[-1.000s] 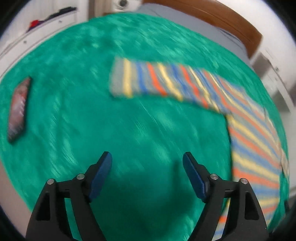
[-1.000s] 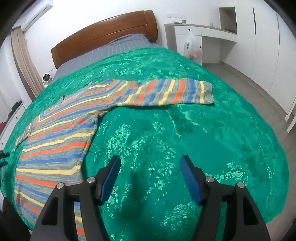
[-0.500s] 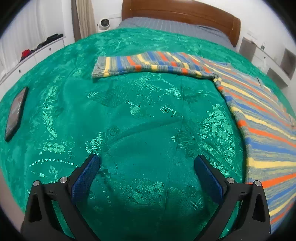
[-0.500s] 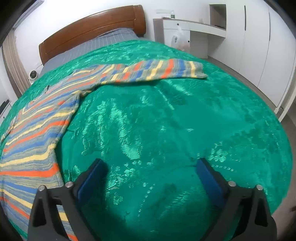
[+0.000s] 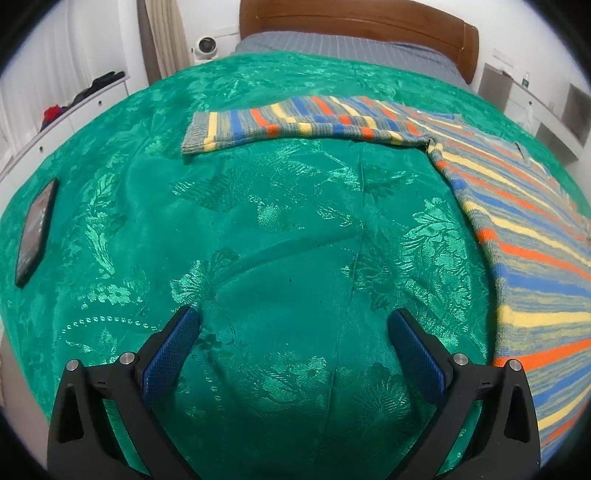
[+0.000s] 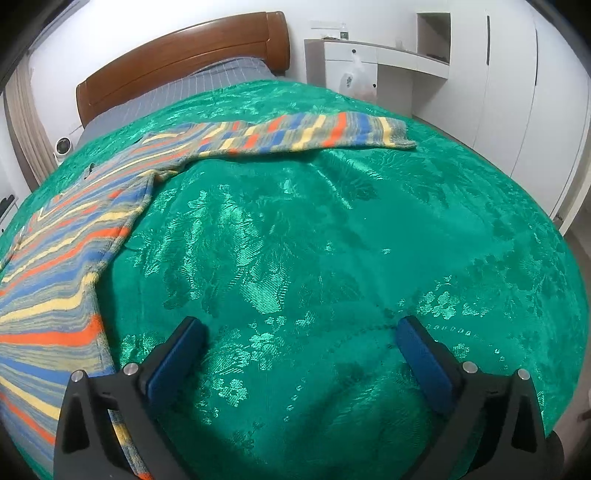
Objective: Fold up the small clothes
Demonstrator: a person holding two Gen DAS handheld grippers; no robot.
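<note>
Left wrist view. Left gripper [image 5: 293, 326] low over the green bedspread [image 5: 280, 236], jaws spread wide, nothing between the blue pads [image 5: 170, 354]. Striped sweater [image 5: 524, 229] laid flat on the right, front down or up impossible to tell, body running toward the near edge. One sleeve [image 5: 295, 127] stretched straight out to the left, cuff [image 5: 197, 134] lying well ahead of the gripper and apart from it. Probably spread this way so each sleeve can be taken at the cuff and folded across the body. Dark phone [image 5: 35, 230] near the left edge of the bed, well clear of the sweater. Wooden headboard [image 5: 354, 26] and grey sheet beyond; small white fan [image 5: 205, 46] past the bed corner.

Right wrist view. Right gripper [image 6: 301, 334] likewise spread wide and empty, hovering over bare bedspread [image 6: 332, 240]. Sweater body [image 6: 62, 258] on the left, hem side passing just beside and partly under the left finger [image 6: 173, 358]; touching or not, cannot tell. Other sleeve [image 6: 288, 134] reaching out to the right, cuff [image 6: 397, 133] far ahead. White cabinets [image 6: 480, 74] and a hanging plastic bag [image 6: 356, 79] behind.

Judging from this: garment flattened, no fold made yet. Each gripper faces its own sleeve, so a mirrored grab at both cuffs seems likely. Risk: pinching the slippery bedspread together with the knit.
</note>
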